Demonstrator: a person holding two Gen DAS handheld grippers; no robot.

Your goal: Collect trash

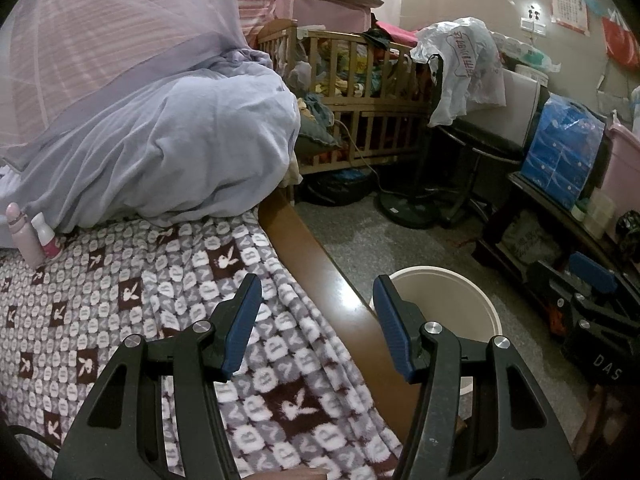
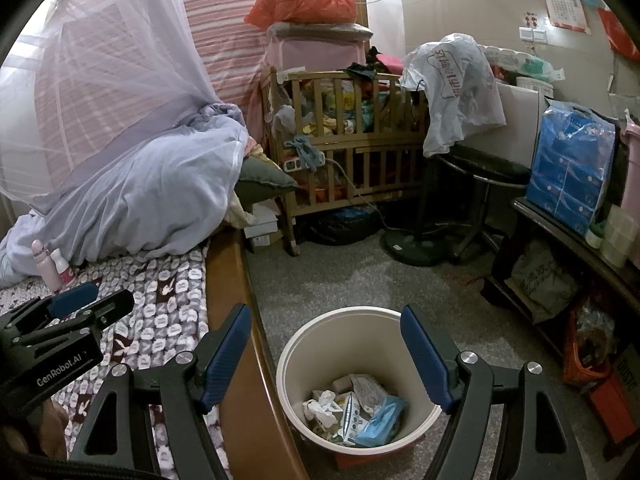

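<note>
My left tongs [image 1: 316, 320] are released, the two blue fingers stand apart and nothing is between them. They hang over the edge of the bed, above the patterned blanket [image 1: 120, 304] and the brown wooden bed rail [image 1: 320, 264]. My right tongs [image 2: 326, 356] are released too, with the fingers wide and empty, and they hang above the cream trash bin [image 2: 288, 364] that stands on the grey floor [image 2: 332, 276] just beside the bed rail. Inside the bin I see the trash [image 2: 356, 408]: crumpled white paper, some printed wrappers and a blue packet, all lying at the bottom. In the right wrist view the left tongs show at the left edge, over the blanket.

Further on the bed, two small bottles [image 1: 34, 236], one pink and one white with a pink label, stand side by side against a heap of pale blue bedding [image 1: 172, 140]. A thin mosquito net [image 1: 100, 40] falls over this heap. Behind, on the floor, there is a wooden crib [image 2: 352, 136] full of clothes, then a black stool [image 2: 484, 168] with a white plastic bag [image 2: 456, 84] above it, and a blue package [image 2: 572, 160] on a dark shelf at the right.
</note>
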